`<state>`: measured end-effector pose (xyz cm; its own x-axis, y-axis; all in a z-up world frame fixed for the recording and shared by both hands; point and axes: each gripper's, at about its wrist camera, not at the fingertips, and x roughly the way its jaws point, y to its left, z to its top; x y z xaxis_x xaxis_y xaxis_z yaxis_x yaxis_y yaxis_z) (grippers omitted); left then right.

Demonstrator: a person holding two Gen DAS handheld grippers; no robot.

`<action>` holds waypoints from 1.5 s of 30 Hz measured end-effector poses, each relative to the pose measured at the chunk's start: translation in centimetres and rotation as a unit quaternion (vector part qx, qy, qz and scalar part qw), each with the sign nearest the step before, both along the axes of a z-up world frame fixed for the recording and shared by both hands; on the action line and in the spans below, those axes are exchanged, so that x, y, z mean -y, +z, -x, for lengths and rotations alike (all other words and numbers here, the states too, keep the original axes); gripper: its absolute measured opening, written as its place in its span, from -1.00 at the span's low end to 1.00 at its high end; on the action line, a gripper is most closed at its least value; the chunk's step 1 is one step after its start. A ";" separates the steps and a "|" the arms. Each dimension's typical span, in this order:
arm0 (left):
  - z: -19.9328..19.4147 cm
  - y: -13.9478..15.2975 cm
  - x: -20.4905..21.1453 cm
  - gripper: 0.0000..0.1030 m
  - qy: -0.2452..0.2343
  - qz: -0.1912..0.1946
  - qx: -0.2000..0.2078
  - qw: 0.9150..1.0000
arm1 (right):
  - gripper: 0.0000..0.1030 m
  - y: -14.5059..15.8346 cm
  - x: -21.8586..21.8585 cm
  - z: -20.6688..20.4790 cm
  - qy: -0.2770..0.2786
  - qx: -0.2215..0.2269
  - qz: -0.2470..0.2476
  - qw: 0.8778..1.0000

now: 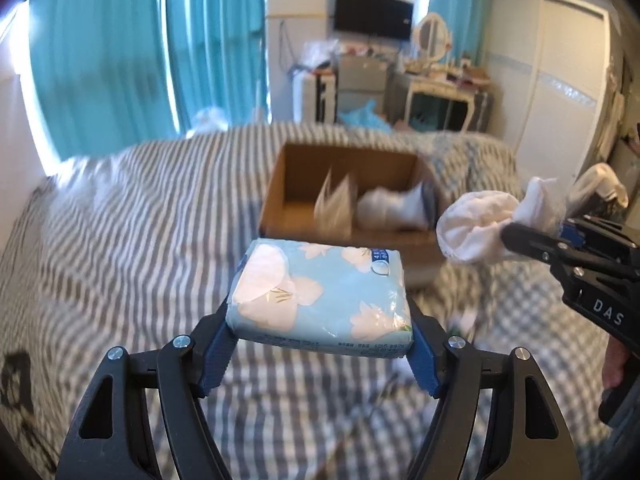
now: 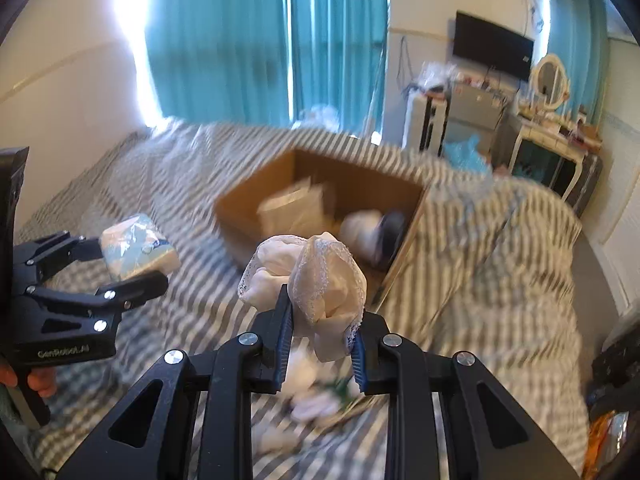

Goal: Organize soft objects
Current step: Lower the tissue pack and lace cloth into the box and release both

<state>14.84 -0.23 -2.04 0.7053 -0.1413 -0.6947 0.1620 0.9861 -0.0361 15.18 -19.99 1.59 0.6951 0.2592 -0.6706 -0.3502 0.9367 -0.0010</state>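
Observation:
My left gripper (image 1: 320,320) is shut on a light blue tissue pack with white flowers (image 1: 320,292) and holds it above the striped bed, just short of an open cardboard box (image 1: 296,200). My right gripper (image 2: 320,320) is shut on a white lace-edged cloth (image 2: 316,276), also held above the bed near the box (image 2: 248,204). The box holds a pale packet (image 2: 292,208) and a white and dark soft bundle (image 2: 372,232). The right gripper with the cloth (image 1: 476,228) shows at the right of the left wrist view. The left gripper with the tissue pack (image 2: 136,252) shows at the left of the right wrist view.
The bed has a grey and white striped cover (image 1: 140,220). Small white soft items (image 2: 308,396) lie on the bed below my right gripper. Teal curtains (image 1: 140,52), a wall screen (image 1: 372,14), a dressing table (image 1: 440,84) and a white wardrobe (image 1: 552,80) stand beyond the bed.

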 end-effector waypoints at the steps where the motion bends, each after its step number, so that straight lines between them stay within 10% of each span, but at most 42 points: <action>1: -0.8 0.9 0.4 0.40 -0.003 0.002 0.009 1.000 | -0.53 0.7 0.3 -0.7 -0.004 0.007 -0.001 1.000; 10: -8.7 3.9 2.0 0.40 -0.020 0.033 0.027 0.999 | -0.53 3.5 1.4 -8.3 -0.016 0.032 0.002 0.999; 31: -15.6 -1.0 3.9 0.54 -0.035 -0.011 0.025 0.999 | -0.52 -1.3 1.4 -16.3 -0.004 -0.006 -0.013 1.000; 37: -14.8 0.4 3.1 0.54 -0.022 -0.016 0.039 0.999 | 0.60 -0.3 1.7 -15.6 -0.013 0.012 -0.036 0.999; 45: -10.7 4.2 1.6 0.54 -0.012 -0.023 0.071 0.997 | 0.65 4.3 2.4 -11.1 -0.030 0.038 -0.025 0.999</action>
<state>25.50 -1.82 2.20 0.7942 -0.1298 -0.5936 0.1855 0.9821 0.0334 26.27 -22.35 5.92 0.7580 0.2486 -0.6030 -0.2950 0.9552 0.0229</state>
